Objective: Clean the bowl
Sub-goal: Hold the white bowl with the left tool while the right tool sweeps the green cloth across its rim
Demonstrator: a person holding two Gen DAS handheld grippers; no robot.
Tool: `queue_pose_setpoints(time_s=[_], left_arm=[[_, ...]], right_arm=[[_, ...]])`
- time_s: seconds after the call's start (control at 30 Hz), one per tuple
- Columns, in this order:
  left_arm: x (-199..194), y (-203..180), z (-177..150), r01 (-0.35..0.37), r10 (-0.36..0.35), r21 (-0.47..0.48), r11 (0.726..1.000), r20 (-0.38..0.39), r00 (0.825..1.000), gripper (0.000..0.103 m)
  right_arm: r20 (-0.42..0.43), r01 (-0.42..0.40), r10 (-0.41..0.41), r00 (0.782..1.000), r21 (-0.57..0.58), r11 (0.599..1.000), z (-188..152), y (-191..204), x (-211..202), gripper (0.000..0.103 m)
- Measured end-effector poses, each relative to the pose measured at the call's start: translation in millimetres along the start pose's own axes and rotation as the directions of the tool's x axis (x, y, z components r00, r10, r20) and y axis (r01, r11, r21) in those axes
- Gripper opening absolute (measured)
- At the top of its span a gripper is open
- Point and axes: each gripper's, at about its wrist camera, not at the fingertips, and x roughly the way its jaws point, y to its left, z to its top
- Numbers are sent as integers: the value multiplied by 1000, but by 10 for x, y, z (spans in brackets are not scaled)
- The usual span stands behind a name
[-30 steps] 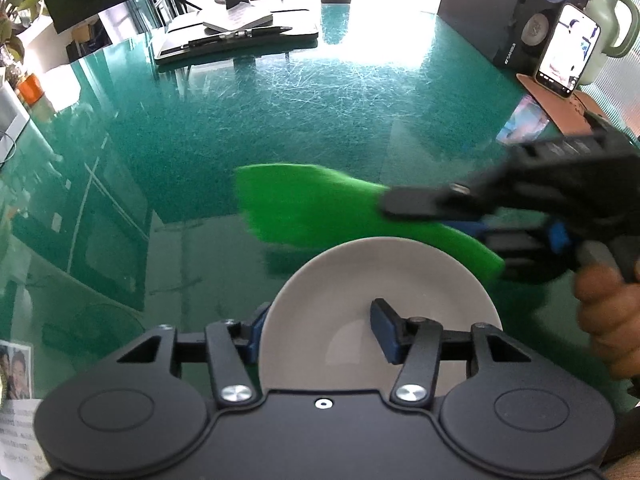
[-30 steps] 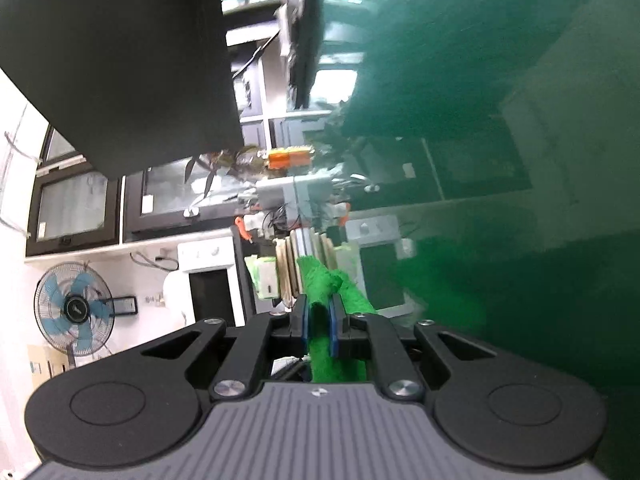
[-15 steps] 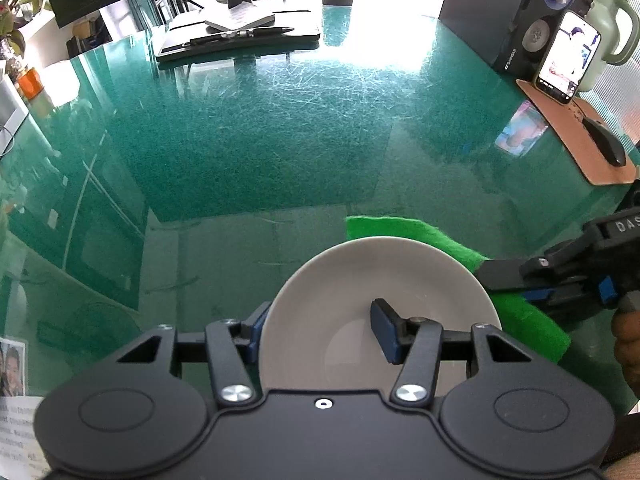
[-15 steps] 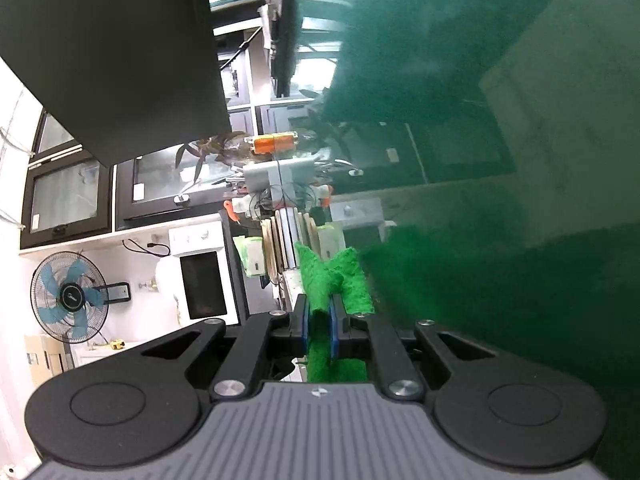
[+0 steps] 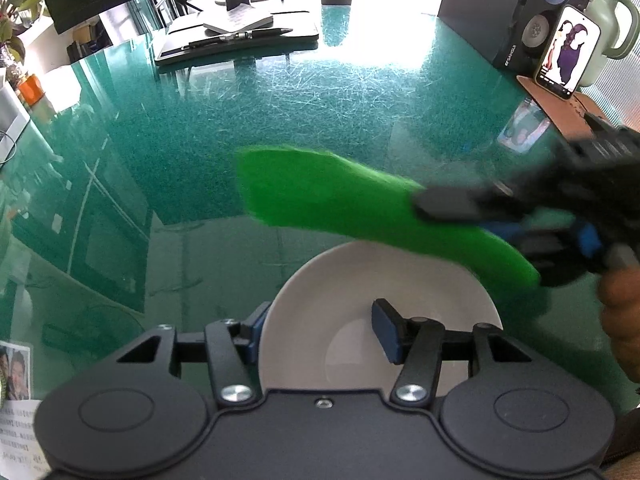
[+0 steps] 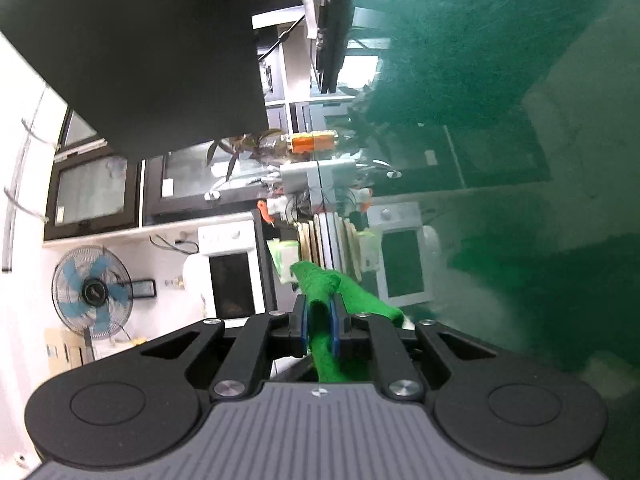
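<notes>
Jaws of the left gripper point(image 5: 324, 330) straddled the near rim of the white bowl point(image 5: 332, 320), one pad outside the wall and one inside, and had just been easing apart a little; whether the pads actually pressed on the wall could not be told. The bowl sat upright on the green glass tabletop point(image 5: 280, 92), close to its near edge. Jaws of the right gripper point(image 6: 320, 326) were pinched tight on a bright green cloth point(image 5: 340, 196), which hung blurred above the bowl's far rim, its free end reaching toward the middle of the tabletop, apparently not touching the dish. A hand point(image 5: 624, 312) gripped that tool near the right-hand edge.

By its look, the bowl was stiff, glazed and likely slippery, prone to skate on the glass and to chip if knocked, so its rim seemed the sensible place to steady it. The cloth looked soft, light and floppy, best held by one end with the loose length left to wipe.

A phone point(image 5: 568, 52) and a speaker point(image 5: 532, 16) stood at the far right corner.
</notes>
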Motion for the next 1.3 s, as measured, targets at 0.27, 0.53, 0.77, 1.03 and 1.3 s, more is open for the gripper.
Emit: queue_pose_setpoints(time_s=[0.27, 0.53, 0.77, 1.03, 1.3], left_arm=[[1, 9, -2, 2, -2, -5, 1000, 5, 1000, 55], [1, 8, -2, 4, -4, -2, 1000, 4, 1000, 57], [6, 24, 1, 21, -21, 15, 1000, 6, 1000, 57], [9, 13, 24, 42, -43, 85, 996, 8, 999, 57], [16, 58, 11, 50, -50, 36, 998, 10, 999, 62]], right_arm=[[44, 0, -1, 999, 37, 999, 6, -31, -67, 12], [-10, 19, -19, 1000, 23, 1000, 183, 2, 552, 12], [-14, 45, -45, 999, 53, 998, 145, -108, 90, 12], [-132, 76, -77, 988, -11, 997, 290, 3, 113, 12], [-307, 108, -124, 944, -69, 992, 430, 50, 1043, 12]])
